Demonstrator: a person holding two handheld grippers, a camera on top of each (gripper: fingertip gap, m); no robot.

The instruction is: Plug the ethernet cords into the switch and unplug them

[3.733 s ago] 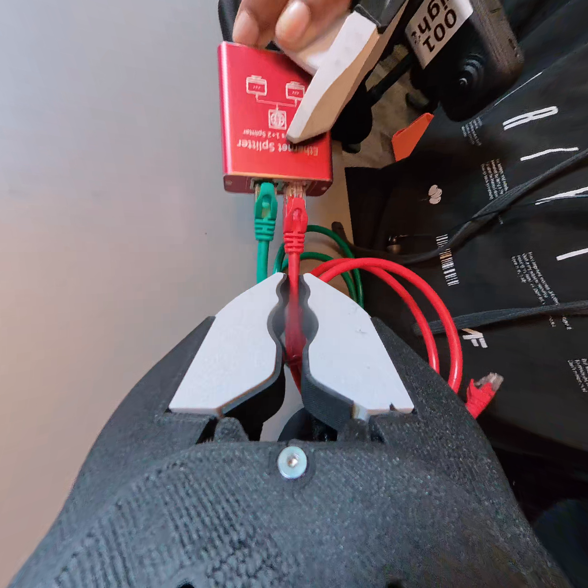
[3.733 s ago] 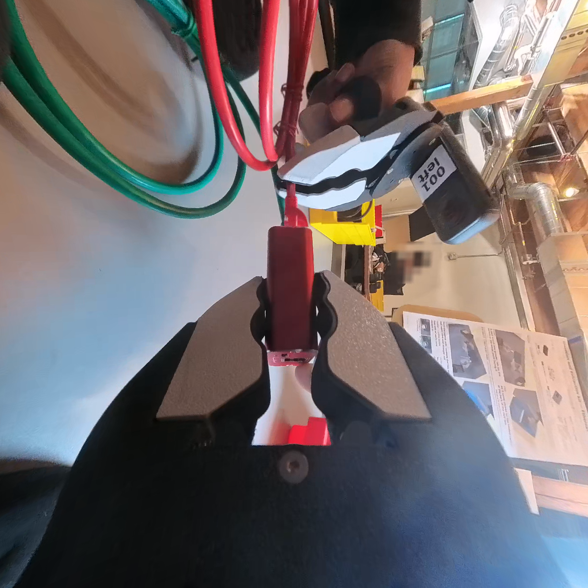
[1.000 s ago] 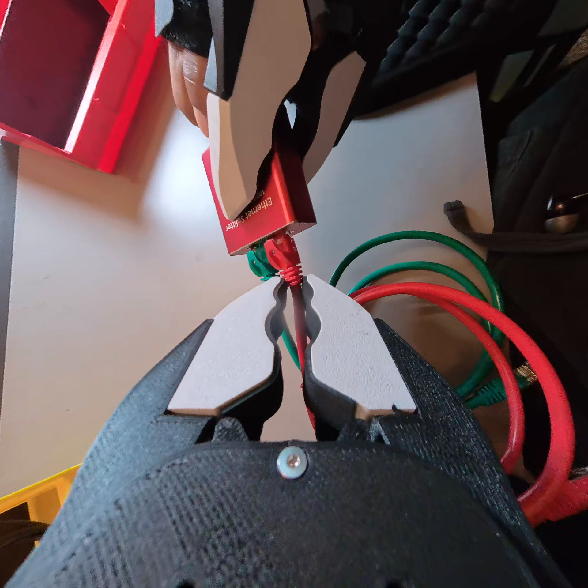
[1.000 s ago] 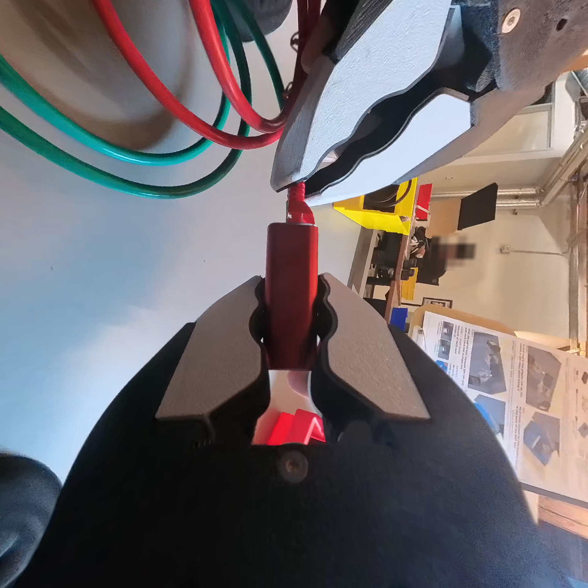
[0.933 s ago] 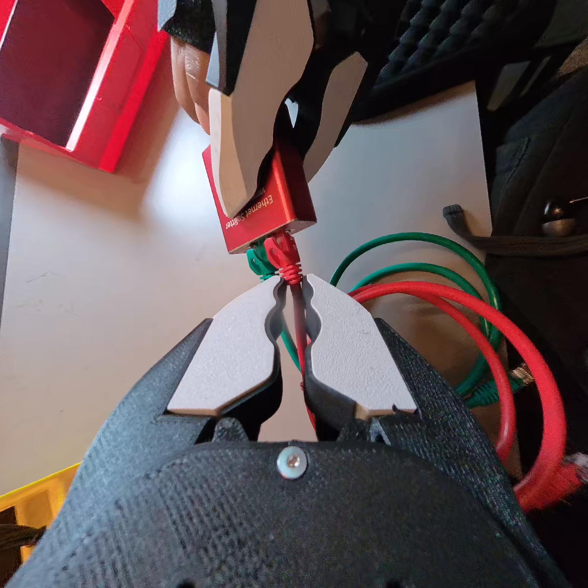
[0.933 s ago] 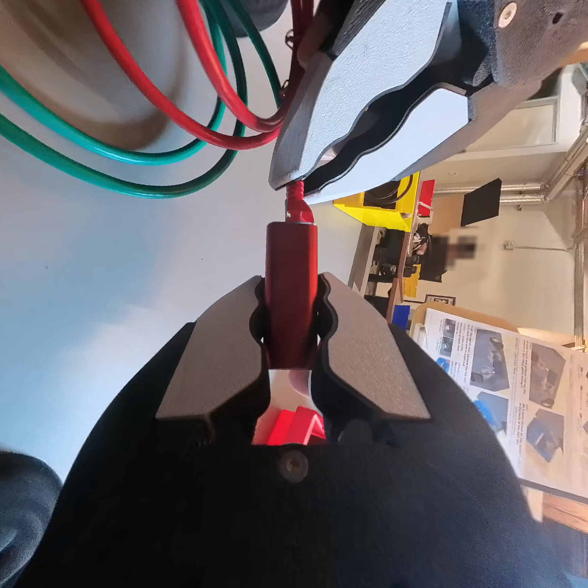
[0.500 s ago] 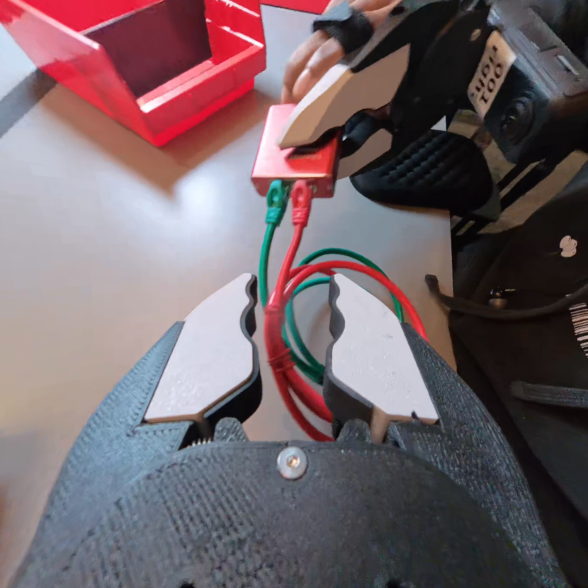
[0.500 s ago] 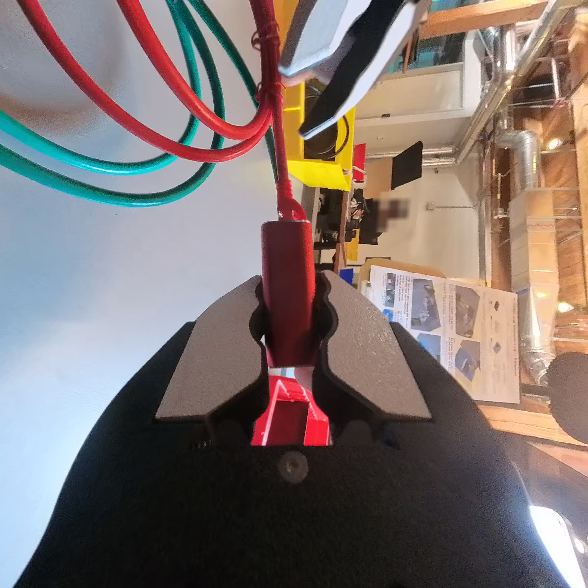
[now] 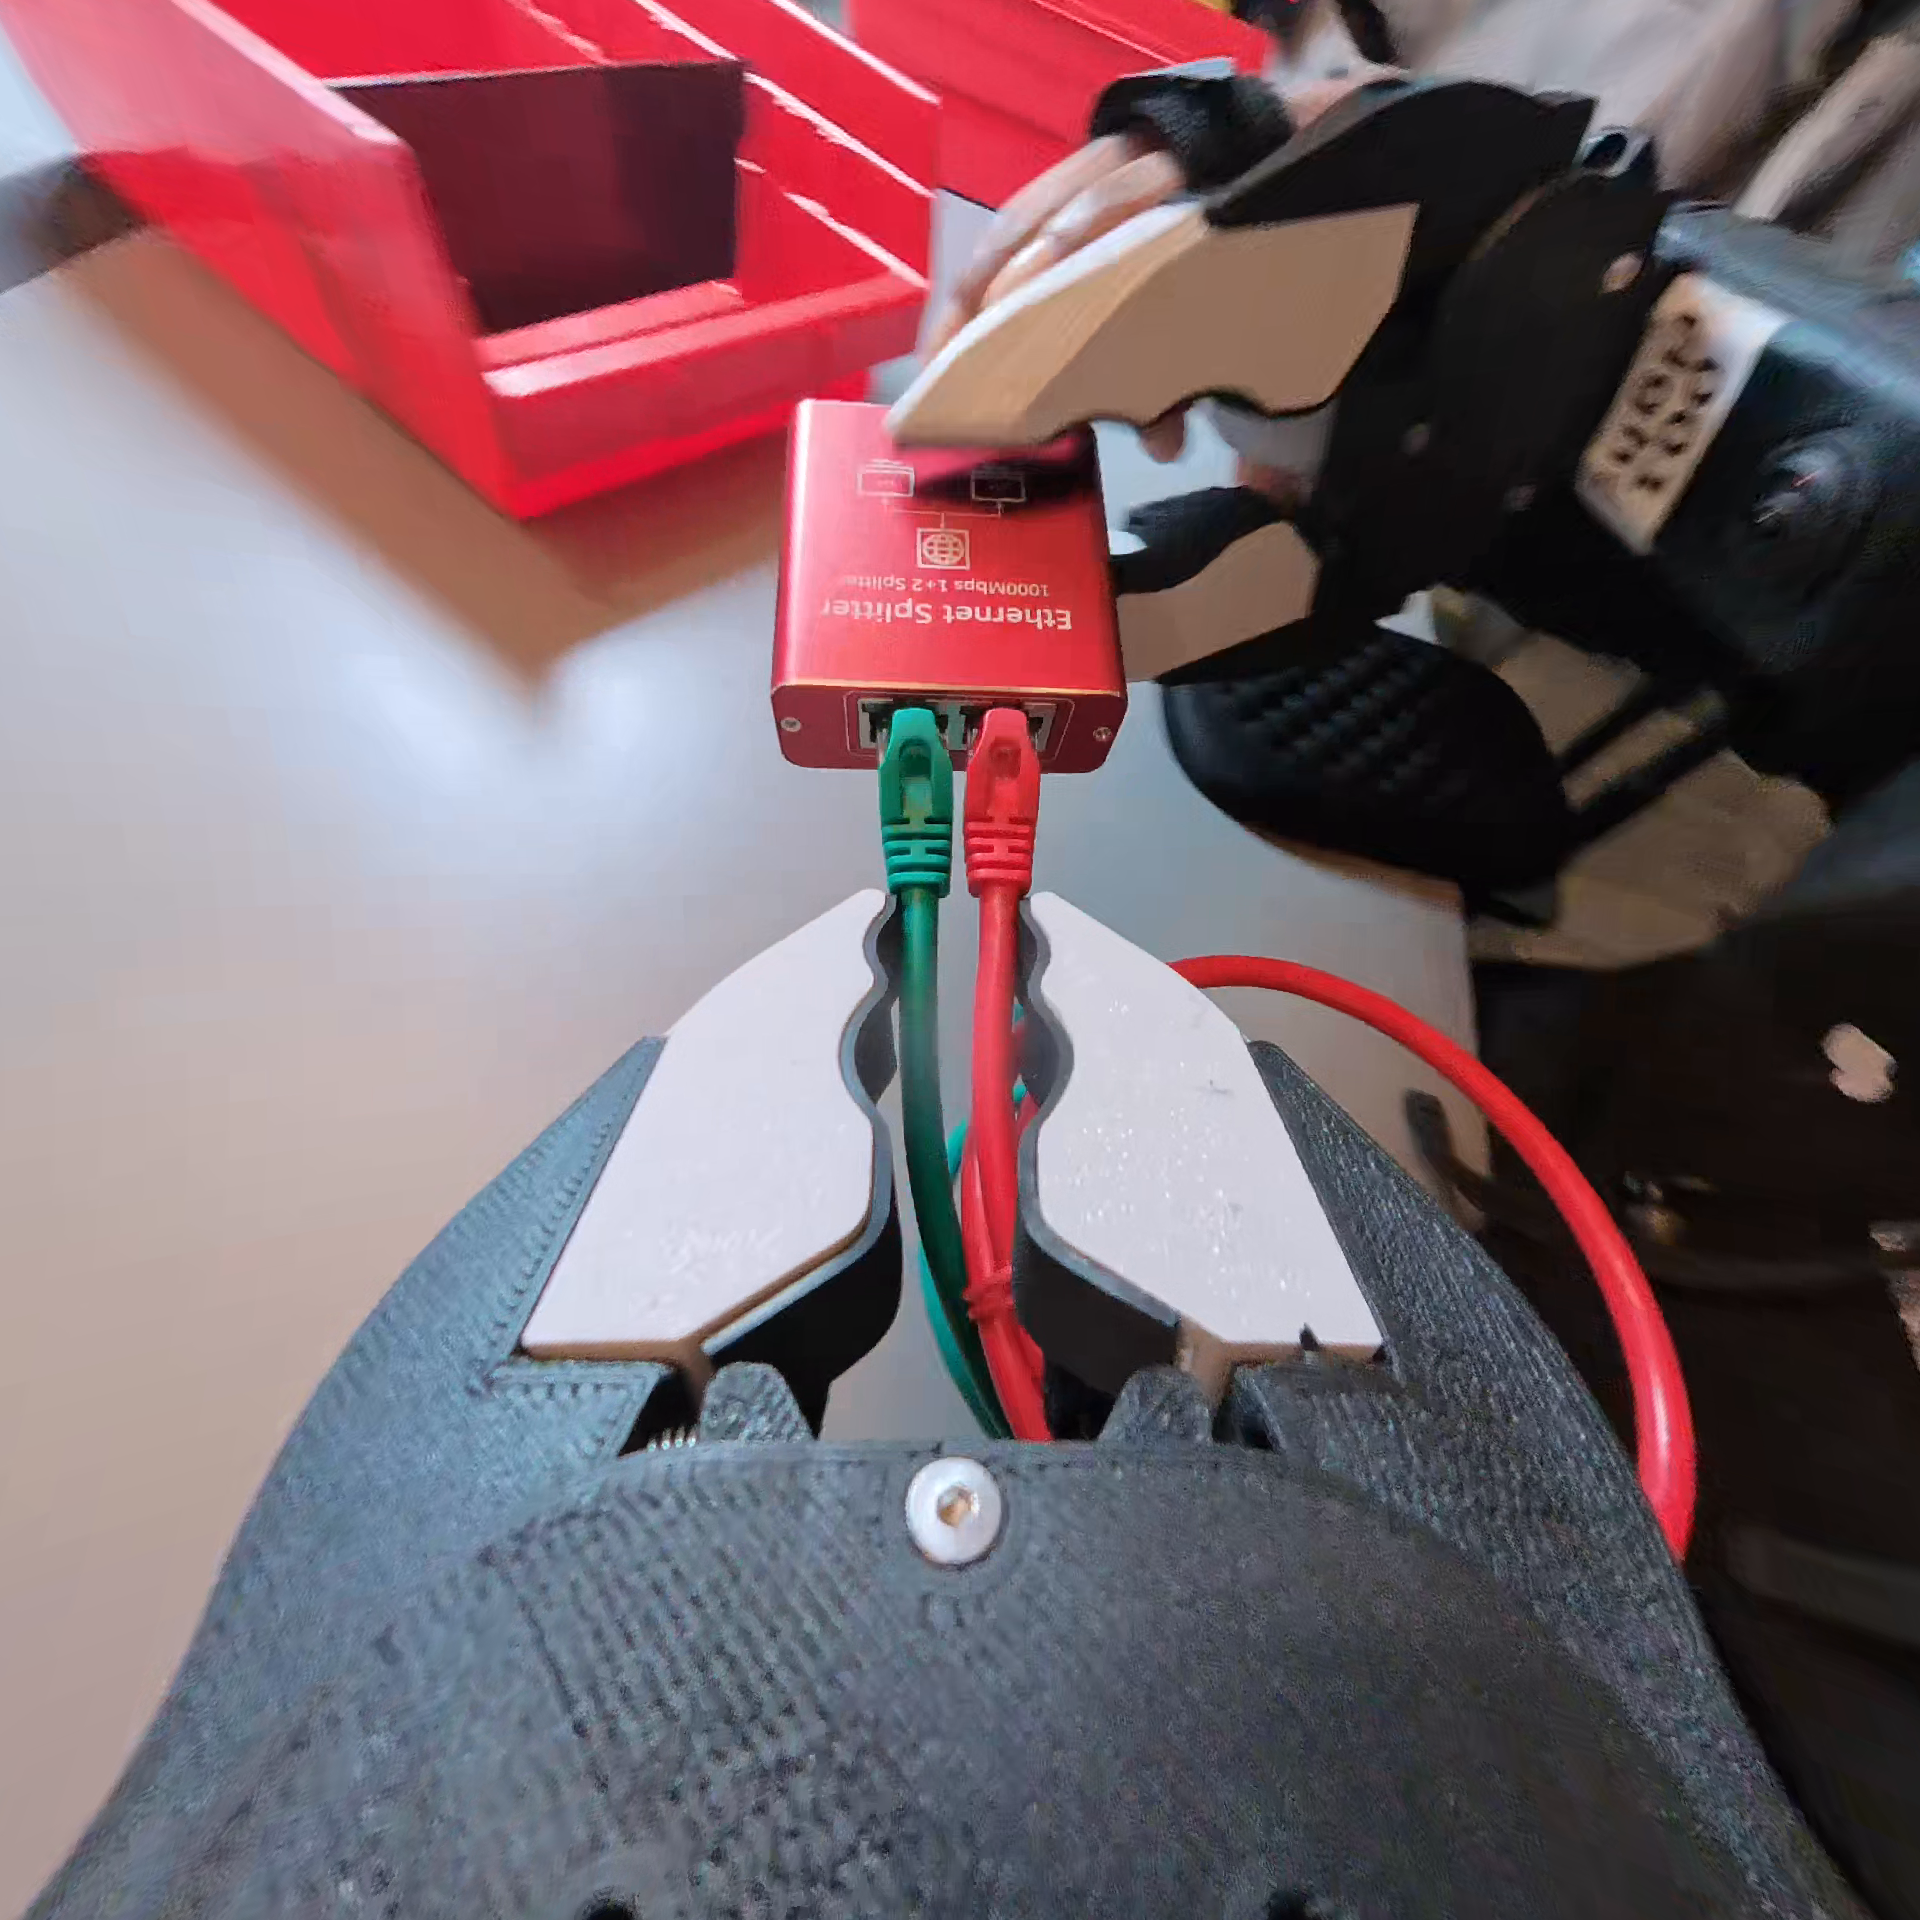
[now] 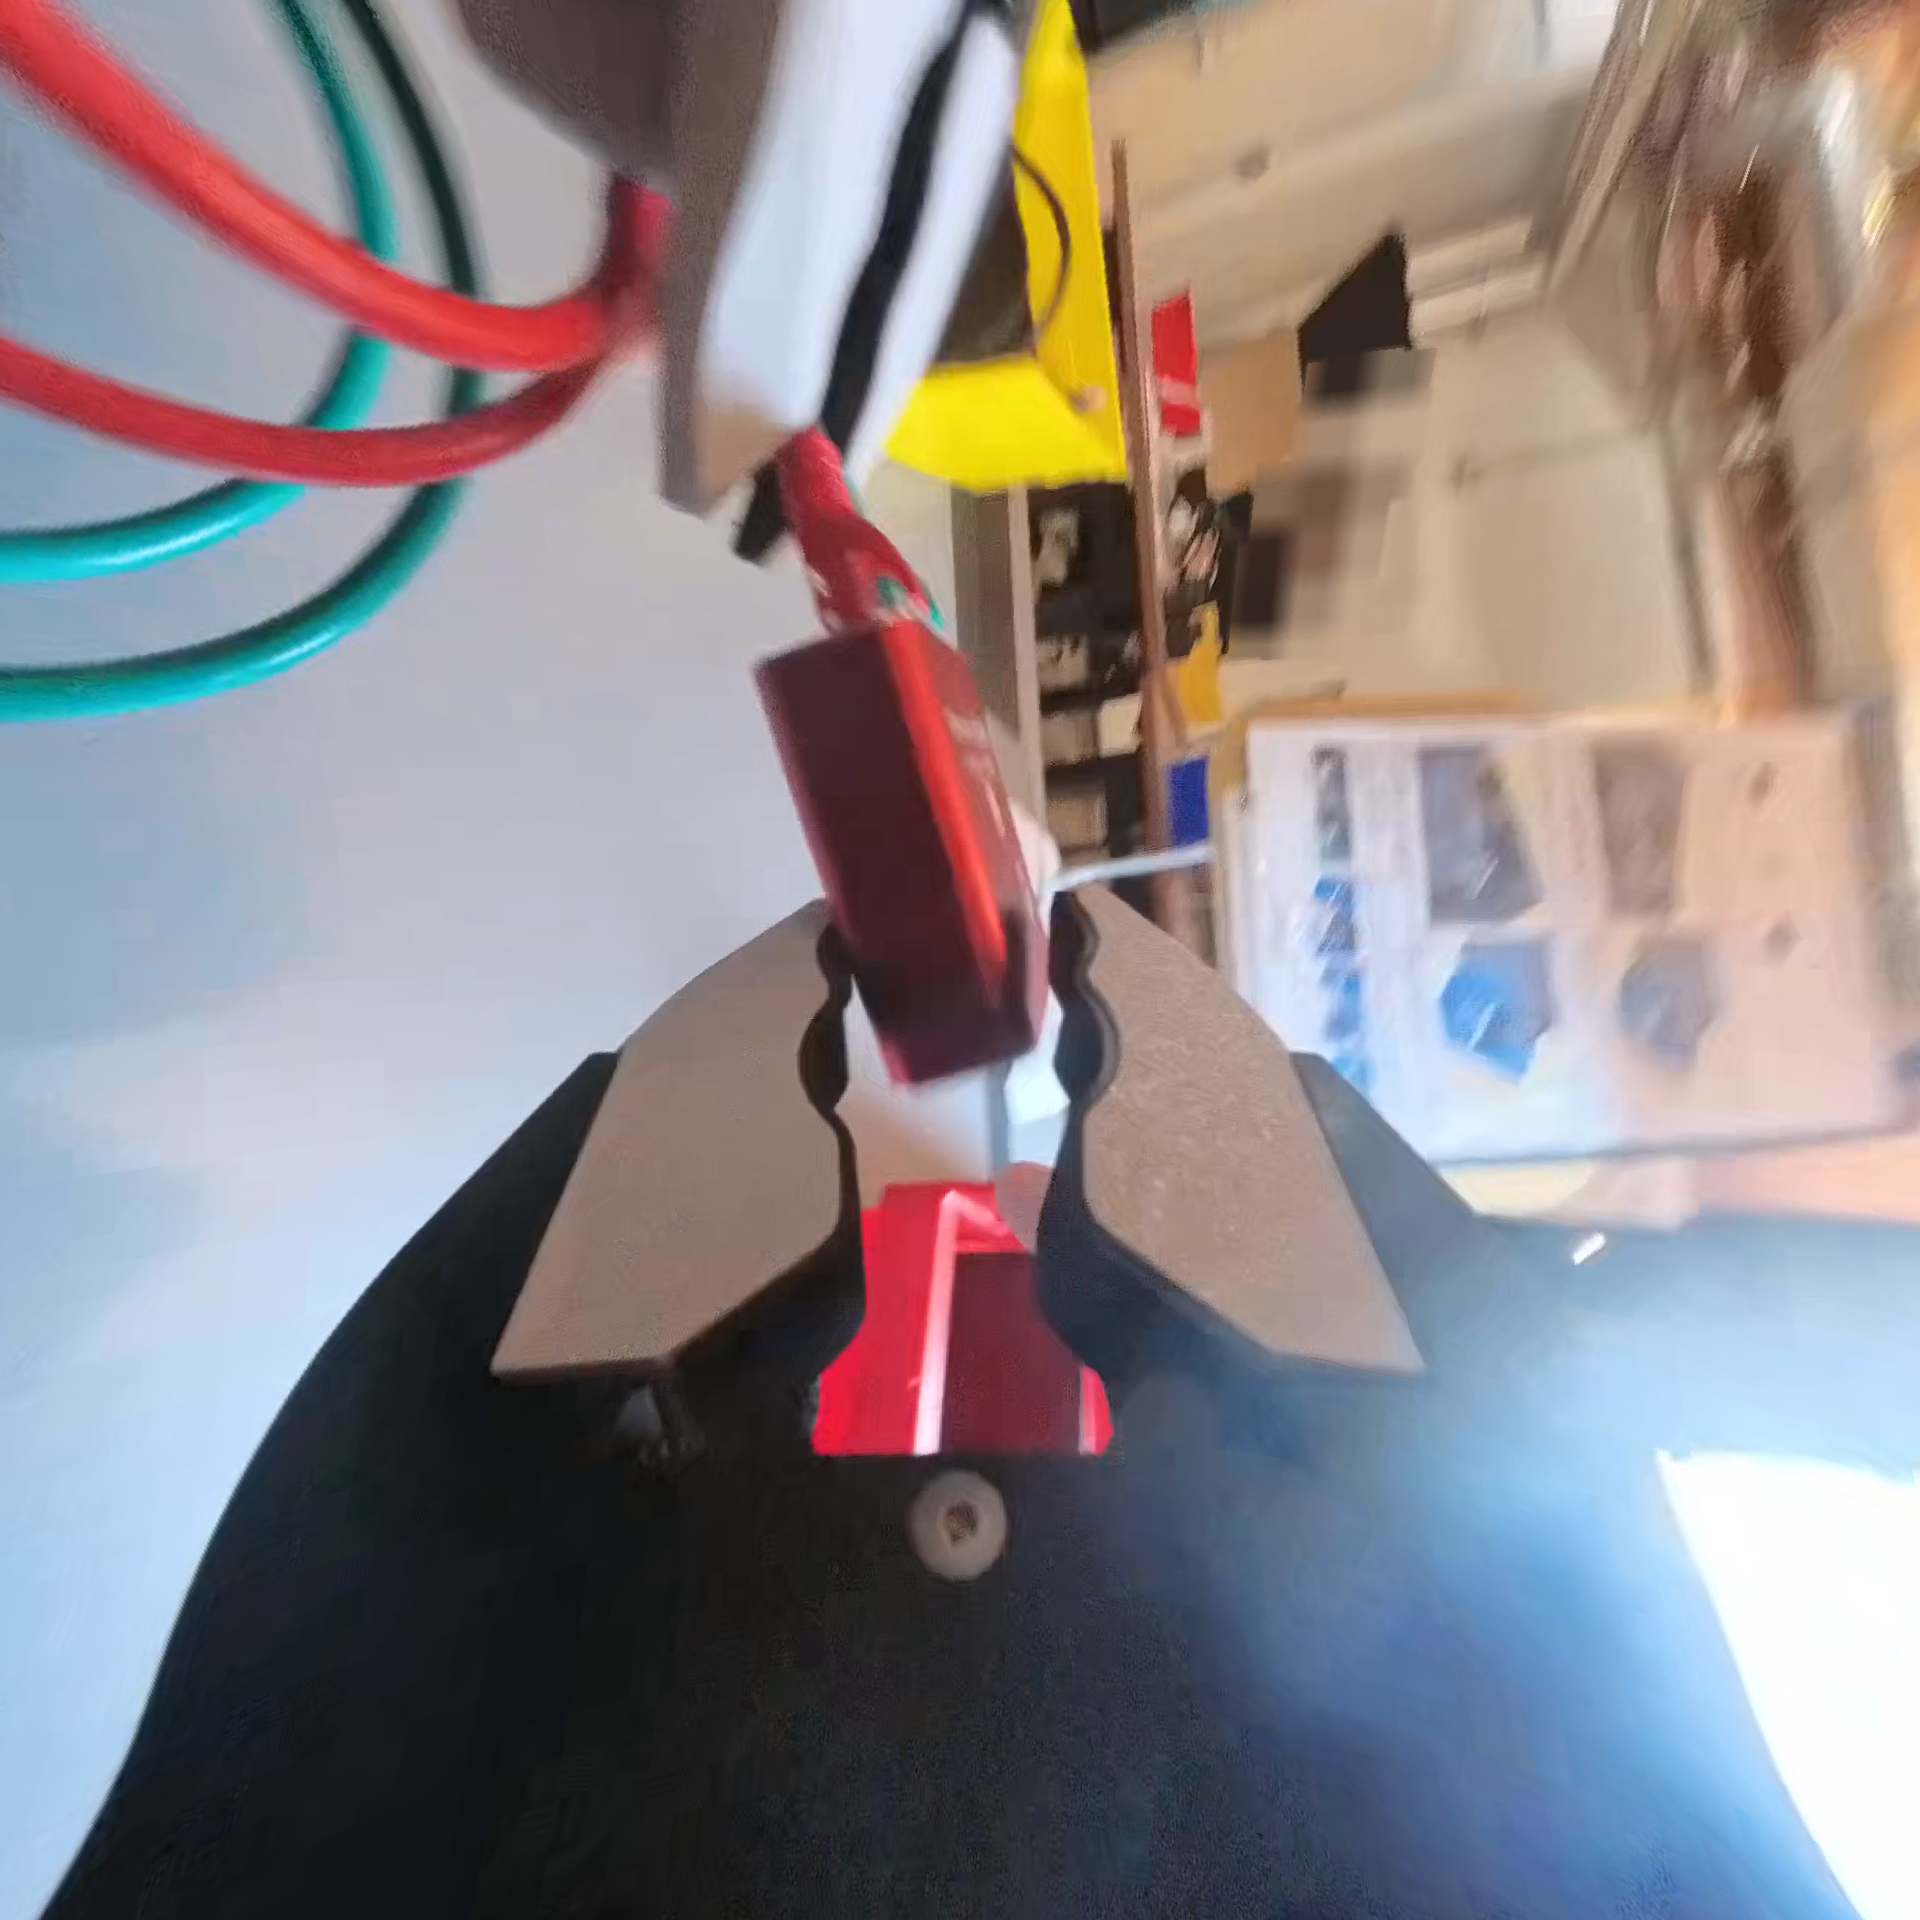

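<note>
The red switch (image 9: 940, 582) hangs just above the table with a green plug (image 9: 914, 790) and a red plug (image 9: 1000, 790) in its two front ports. My left gripper (image 9: 951, 904) is closed around both cords just behind the plugs. My right gripper (image 10: 948, 914) pinches the far end of the switch (image 10: 904, 831), which sits tilted between the fingertips. Its upper finger (image 9: 1143, 322) lies on the switch's top. Loops of red cord (image 10: 260, 436) and green cord (image 10: 208, 655) trail off behind. The right wrist view is blurred.
Red bins (image 9: 499, 343) stand on the grey table (image 9: 312, 831) behind the switch. A black chair seat (image 9: 1351, 748) and dark clothing (image 9: 1766, 1143) lie past the table's right edge. A yellow bin (image 10: 1018, 416) and a printed poster (image 10: 1558, 935) are farther off.
Half a second ago my left gripper was open and farther back. It has moved up to the plugs and closed on both cords. The switch has tilted in the right gripper.
</note>
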